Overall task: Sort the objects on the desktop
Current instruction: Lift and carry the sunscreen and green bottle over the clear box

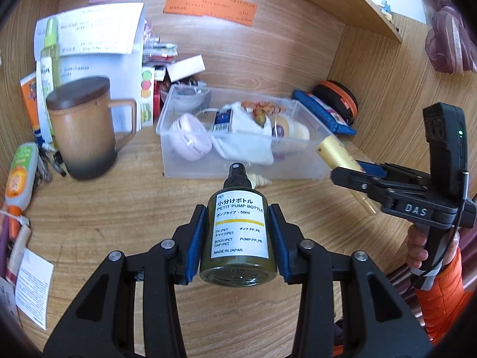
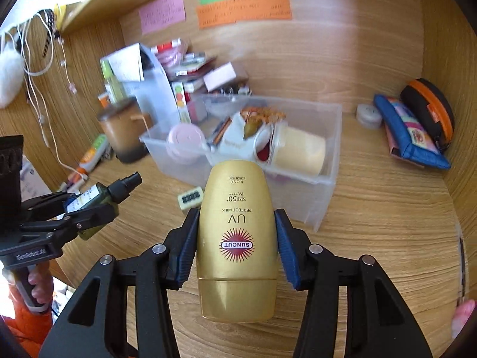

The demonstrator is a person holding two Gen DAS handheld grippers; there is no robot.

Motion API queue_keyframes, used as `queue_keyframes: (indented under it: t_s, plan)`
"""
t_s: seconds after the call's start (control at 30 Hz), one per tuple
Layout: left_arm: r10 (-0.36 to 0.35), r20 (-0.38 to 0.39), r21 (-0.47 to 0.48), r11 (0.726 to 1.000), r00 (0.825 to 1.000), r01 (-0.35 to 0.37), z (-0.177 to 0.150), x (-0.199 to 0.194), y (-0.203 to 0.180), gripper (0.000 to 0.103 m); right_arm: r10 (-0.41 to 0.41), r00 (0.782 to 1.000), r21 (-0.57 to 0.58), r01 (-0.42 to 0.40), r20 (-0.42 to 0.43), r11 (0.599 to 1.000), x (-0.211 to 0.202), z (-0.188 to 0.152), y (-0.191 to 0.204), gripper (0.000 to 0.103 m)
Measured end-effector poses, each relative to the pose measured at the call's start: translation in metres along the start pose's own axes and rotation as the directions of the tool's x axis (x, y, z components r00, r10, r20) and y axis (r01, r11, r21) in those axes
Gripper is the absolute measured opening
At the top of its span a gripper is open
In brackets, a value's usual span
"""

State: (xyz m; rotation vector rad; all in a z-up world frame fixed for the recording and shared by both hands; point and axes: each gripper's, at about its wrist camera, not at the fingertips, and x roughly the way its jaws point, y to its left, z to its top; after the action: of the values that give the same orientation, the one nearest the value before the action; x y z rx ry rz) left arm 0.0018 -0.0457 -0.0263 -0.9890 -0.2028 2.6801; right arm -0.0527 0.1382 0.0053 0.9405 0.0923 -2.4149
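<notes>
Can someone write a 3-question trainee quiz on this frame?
1. True or false: the left tool is shut on the dark green pump bottle with the white label.
2. What does the right tool grip? A) brown lidded mug B) gold sunscreen bottle C) blue pouch
3. Fill in: the pink round jar lies inside the clear plastic ____.

Key: 1 true; 2 B, the gold sunscreen bottle; 3 bin.
</notes>
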Motion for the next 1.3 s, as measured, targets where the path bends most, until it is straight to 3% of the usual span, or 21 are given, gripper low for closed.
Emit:
queue_keyframes:
  t_s: [0.7,1.1,1.3]
  plan:
    - [-0.009,0.086,0.023,1.000,0.996,0.008,0.067,0.001,-0.003,0.041,0.003,0.994,-0.020,0.000,0.112,1.000,-0.024,0.043,-0.019,0.046]
    - [0.006,0.103,0.035,0.999,0.995,-0.010,0.108,0.025,0.004,0.041,0.018,0.991,-0.012,-0.017,0.130,1.000,-0.005,0.076,-0.032,0.046]
    - [0.026,0.071,0.056,0.998,0.997,-0.030,0.117,0.050,0.004,0.041,0.027,0.993,-0.014,-0.026,0.118,1.000,0.016,0.089,-0.034,0.046]
